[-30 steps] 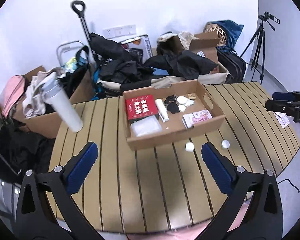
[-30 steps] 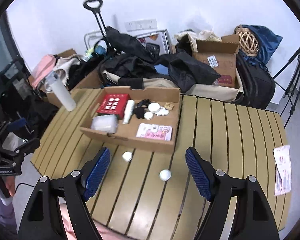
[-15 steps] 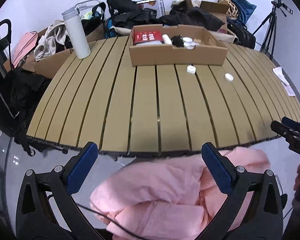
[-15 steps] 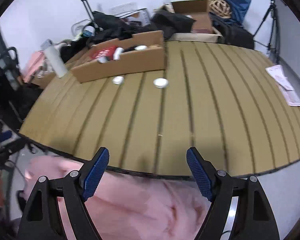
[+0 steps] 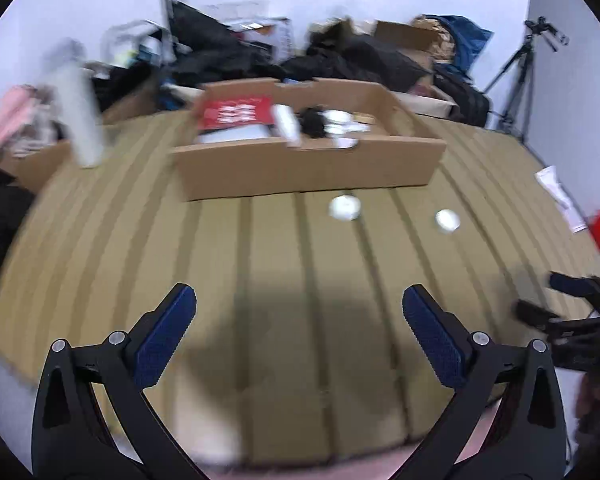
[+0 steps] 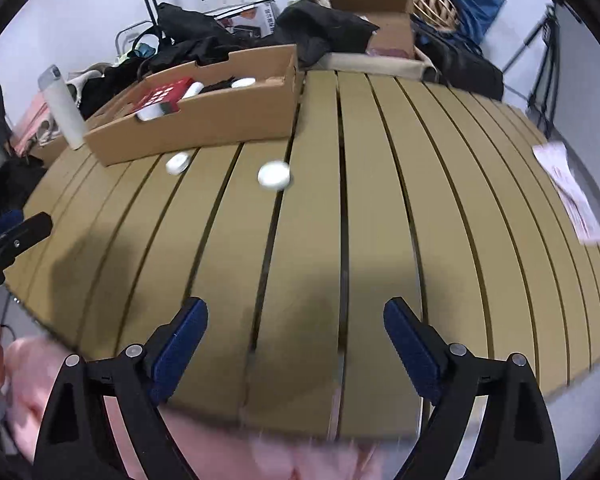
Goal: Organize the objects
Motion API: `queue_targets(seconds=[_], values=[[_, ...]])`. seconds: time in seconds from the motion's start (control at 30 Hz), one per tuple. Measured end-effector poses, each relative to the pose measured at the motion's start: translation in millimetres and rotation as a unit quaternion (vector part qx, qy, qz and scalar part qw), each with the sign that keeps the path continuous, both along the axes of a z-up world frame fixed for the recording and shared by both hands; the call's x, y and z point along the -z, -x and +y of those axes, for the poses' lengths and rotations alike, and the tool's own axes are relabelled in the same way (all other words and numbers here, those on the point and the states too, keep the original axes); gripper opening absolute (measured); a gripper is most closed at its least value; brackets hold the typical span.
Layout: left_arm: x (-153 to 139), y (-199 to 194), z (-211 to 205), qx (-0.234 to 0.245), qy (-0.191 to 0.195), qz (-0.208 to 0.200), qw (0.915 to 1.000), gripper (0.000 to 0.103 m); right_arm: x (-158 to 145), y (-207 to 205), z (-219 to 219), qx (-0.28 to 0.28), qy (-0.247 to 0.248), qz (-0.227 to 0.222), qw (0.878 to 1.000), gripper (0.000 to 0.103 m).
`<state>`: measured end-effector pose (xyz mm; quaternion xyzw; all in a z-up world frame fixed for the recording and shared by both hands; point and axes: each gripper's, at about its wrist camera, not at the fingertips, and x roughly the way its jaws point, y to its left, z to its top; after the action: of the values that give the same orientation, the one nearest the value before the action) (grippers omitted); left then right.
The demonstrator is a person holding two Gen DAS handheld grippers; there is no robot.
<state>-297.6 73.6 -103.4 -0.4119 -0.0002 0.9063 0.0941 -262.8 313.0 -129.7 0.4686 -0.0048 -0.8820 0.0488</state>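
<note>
On a slatted table [image 6: 380, 208], one shallow cardboard box [image 6: 204, 120] is sitting toward the far edge, holding a red packet [image 6: 162, 94], a white tube [image 6: 192, 90], a round white jar [image 6: 243, 82] and some dark items too blurred to name. Two white lids are lying on the slats just in front of the box, apart from each other: a left lid [image 6: 177, 163] and a right lid [image 6: 274, 175]. Beside the box, a tall white bottle [image 6: 62, 110] is standing upright. Over the near edge, the left gripper [image 5: 300, 340] is hovering with jaws spread wide, gripping nothing. Likewise the right gripper [image 6: 296, 344] is hanging released and empty, well short of both lids. At the table's right edge, a paper sheet [image 6: 568, 188] is lying flat.
</note>
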Motion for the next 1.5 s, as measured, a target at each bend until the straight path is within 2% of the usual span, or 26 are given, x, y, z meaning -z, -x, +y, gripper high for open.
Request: queue_targets(seconds=[0.07,0.1,0.17,0.23,0.3,0.33,0.37,0.4,0.43,0.47,0.67,0.77,0.87,0.93,1.03,1.1,1.17,1.23,1.33,1.5], values=[[10,27,13,0.012,-0.003,-0.007,0.9999,0.100,6,27,-5,-0.022,-0.002,0.010,1.000,0.082],[16,41,21,0.013,0.011,-0.006,0.9998,0.098,9,40,-7,-0.029,0.002,0.014,0.999,0.080],[26,63,33,0.019,0.023,-0.012,0.9995,0.089,16,70,-14,-0.045,0.011,0.018,0.999,0.077],[37,84,43,0.021,0.018,-0.025,0.9993,0.085,22,93,-21,-0.049,-0.005,0.027,0.998,0.074],[46,97,48,0.022,0.016,-0.033,0.9991,0.076,29,107,-26,-0.054,-0.012,0.020,0.998,0.039],[53,104,52,0.025,0.023,-0.038,0.9987,0.068,35,114,-28,-0.053,-0.011,0.008,0.998,0.036],[58,109,56,0.028,0.031,-0.042,0.9982,0.048,38,116,-27,-0.049,0.003,0.008,0.999,0.035],[62,113,58,0.027,0.039,-0.047,0.9977,0.048,39,118,-25,-0.044,0.014,0.011,0.999,0.033],[61,112,57,0.024,0.037,-0.032,0.9985,0.031,43,118,-24,-0.042,0.019,0.010,0.999,0.032],[61,113,58,0.027,0.033,-0.029,0.9987,0.025,44,118,-24,-0.040,0.023,0.014,0.999,0.032],[58,109,60,0.037,0.036,-0.021,0.9984,0.023,48,117,-22,-0.038,0.035,0.022,0.998,0.032],[53,103,53,0.039,0.004,-0.042,0.9984,0.024,47,114,-23,-0.036,0.031,0.018,0.999,0.032],[32,72,34,0.033,-0.032,-0.041,0.9981,0.023,38,107,-20,-0.033,0.029,0.002,0.999,0.032],[16,47,21,0.026,-0.048,-0.046,0.9974,0.023,24,83,-17,-0.038,0.033,0.011,0.999,0.032],[-16,-14,1,0.024,-0.010,-0.061,0.9978,0.024,2,31,-14,-0.041,0.036,0.012,0.998,0.032],[-37,-65,-13,0.042,0.003,-0.055,0.9976,0.024,-15,-13,-15,-0.048,0.038,0.007,0.998,0.032],[-53,-110,-33,0.039,-0.007,-0.047,0.9981,0.024,-33,-62,-16,-0.065,0.043,0.020,0.997,0.032],[-60,-134,-48,0.010,-0.025,-0.052,0.9983,0.024,-38,-96,-14,-0.059,0.035,0.013,0.998,0.032],[-68,-145,-56,-0.007,-0.039,-0.037,0.9985,0.024,-37,-116,-10,-0.041,0.051,0.000,0.998,0.032],[-84,-147,-56,-0.002,-0.041,-0.006,0.9991,0.024,-57,-125,-19,-0.054,0.040,0.032,0.997,0.032]])
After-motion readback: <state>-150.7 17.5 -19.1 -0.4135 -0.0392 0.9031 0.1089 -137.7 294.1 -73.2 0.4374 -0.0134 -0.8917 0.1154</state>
